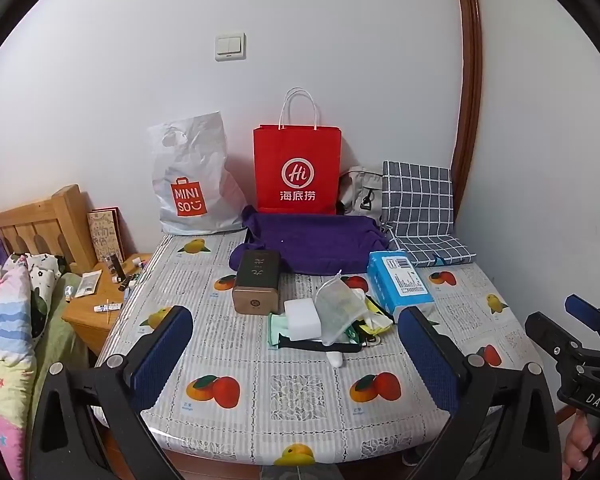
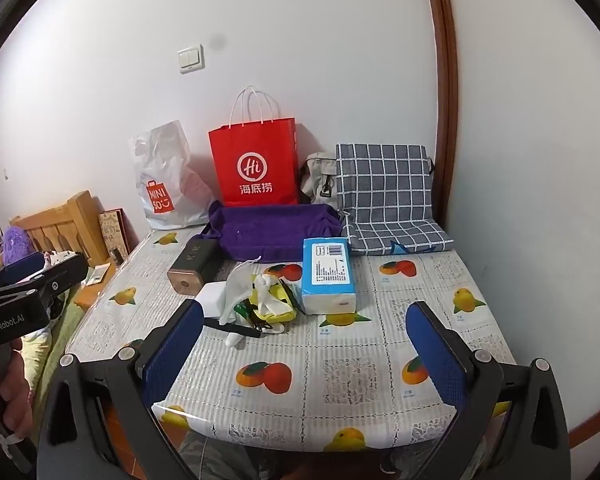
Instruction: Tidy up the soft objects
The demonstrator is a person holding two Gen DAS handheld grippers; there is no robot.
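Both tongs [image 1: 296,344] [image 2: 304,336] gape wide, empty, short of the soft pile [image 1: 336,316].

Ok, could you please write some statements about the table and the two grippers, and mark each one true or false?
1. The red paper bag stands upright against the wall. True.
2. The left gripper holds the blue tissue pack. False: its jaws are open and empty, and the pack lies on the table.
3. The purple cloth lies in front of the red bag. True.
4. The right gripper is shut on the mesh pouch. False: it is open, and the pouch rests in the pile at the table's centre.
5. The checked cushion lies on the floor. False: it is on the table, leaning on the wall.
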